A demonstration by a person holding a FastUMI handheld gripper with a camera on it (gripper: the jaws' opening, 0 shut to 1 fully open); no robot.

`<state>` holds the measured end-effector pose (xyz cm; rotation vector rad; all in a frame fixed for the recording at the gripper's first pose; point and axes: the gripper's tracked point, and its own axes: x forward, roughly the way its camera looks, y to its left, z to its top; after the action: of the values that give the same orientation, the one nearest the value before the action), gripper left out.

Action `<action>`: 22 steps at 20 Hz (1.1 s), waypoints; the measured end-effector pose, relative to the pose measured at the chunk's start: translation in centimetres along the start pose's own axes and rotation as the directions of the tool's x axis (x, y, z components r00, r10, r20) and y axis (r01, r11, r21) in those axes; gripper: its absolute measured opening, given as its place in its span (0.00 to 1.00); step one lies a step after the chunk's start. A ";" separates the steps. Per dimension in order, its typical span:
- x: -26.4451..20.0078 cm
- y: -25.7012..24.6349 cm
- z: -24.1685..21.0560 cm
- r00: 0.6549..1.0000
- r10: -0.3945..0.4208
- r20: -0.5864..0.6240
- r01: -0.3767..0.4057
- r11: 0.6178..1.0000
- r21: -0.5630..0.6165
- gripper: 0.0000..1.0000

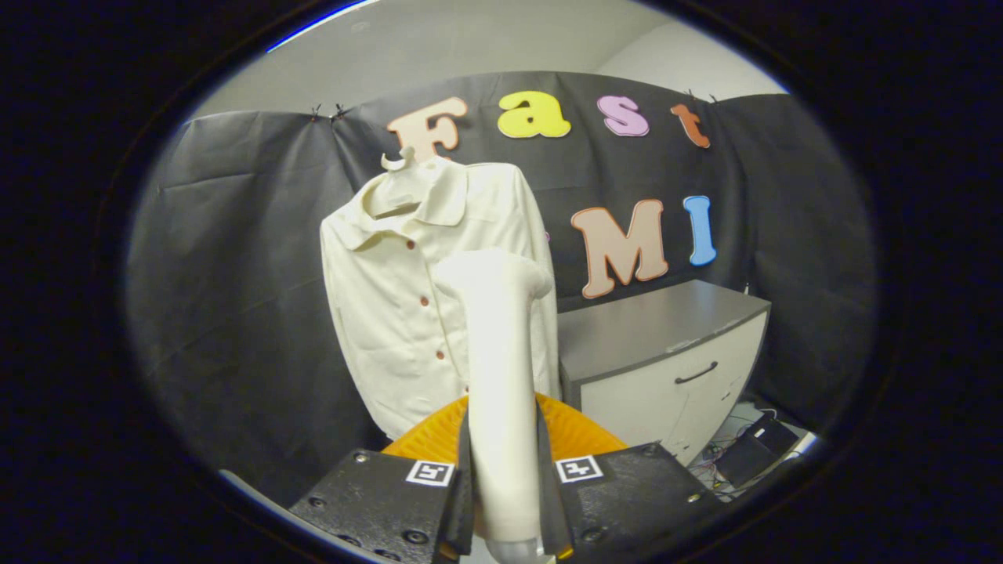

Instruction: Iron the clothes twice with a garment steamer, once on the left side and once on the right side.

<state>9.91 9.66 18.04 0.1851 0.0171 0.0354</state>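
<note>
A cream shirt (392,305) with small brown buttons hangs on a pale hanger (400,161) against the black cloth wall. My gripper (504,470) is shut on the white handle of the garment steamer (500,368), both fingers pressing its sides. The steamer stands upright between the fingers, its head (494,270) level with the shirt's chest and covering part of the shirt's right half. I cannot tell whether the head touches the cloth. An orange part (576,435) shows behind the handle, just above the fingers.
A grey-topped white cabinet (666,368) with a dark handle stands to the right of the shirt. On the floor beside it lie a black box and several cables (752,454).
</note>
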 end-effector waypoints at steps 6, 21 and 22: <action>1.4 5.7 -0.7 0.994 0.110 -0.027 -0.111 0.992 -0.066 0.33; 12.8 14.9 1.0 0.945 0.327 -0.009 -0.326 0.943 -0.061 0.33; 13.4 15.2 0.8 0.945 0.327 -0.013 -0.327 0.943 -0.065 0.33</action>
<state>22.77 24.90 21.41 0.1201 -0.0134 0.3681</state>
